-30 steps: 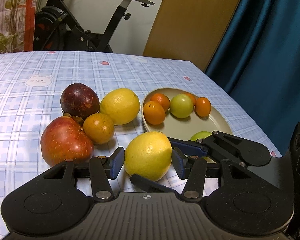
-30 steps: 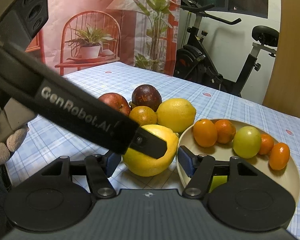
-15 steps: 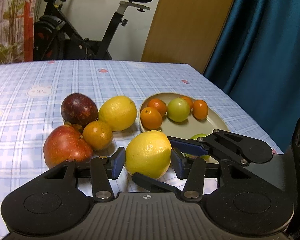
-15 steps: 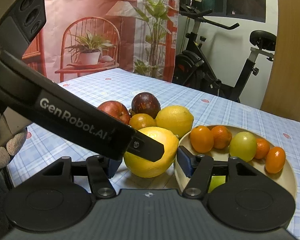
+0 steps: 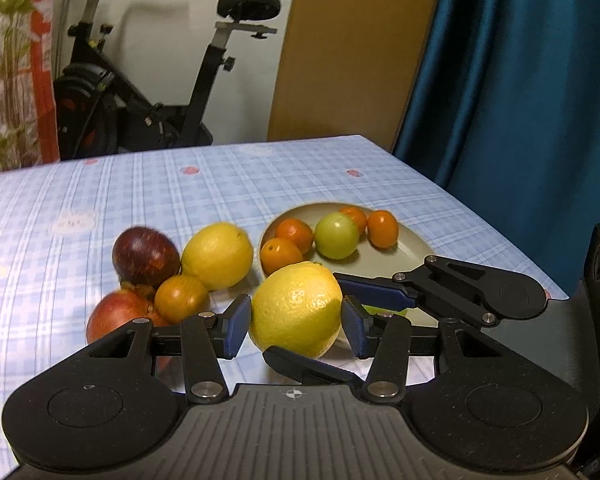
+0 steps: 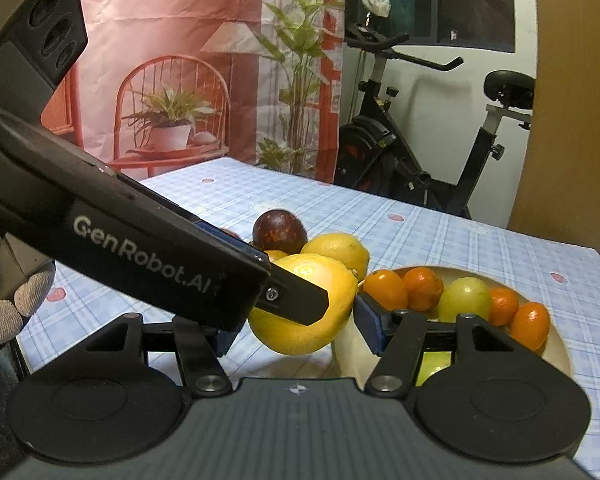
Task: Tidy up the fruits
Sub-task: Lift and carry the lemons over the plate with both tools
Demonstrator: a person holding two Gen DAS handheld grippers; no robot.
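On the checked tablecloth (image 5: 148,184), left: apple (image 5: 116,314), other loose fruit. Centre: both grippers — left gripper (image 5: 296,322), right gripper (image 6: 296,330) — clamp one lemon (image 5: 296,308), apparently lifted. Right: plate (image 5: 408,248) holds small citrus.

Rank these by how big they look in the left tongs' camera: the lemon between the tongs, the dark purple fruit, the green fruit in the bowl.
1. Lemon between the tongs, though it is nearest the camera, which flatters it.
2. Dark purple fruit.
3. Green fruit in the bowl, farthest away, so the gap is unsure.
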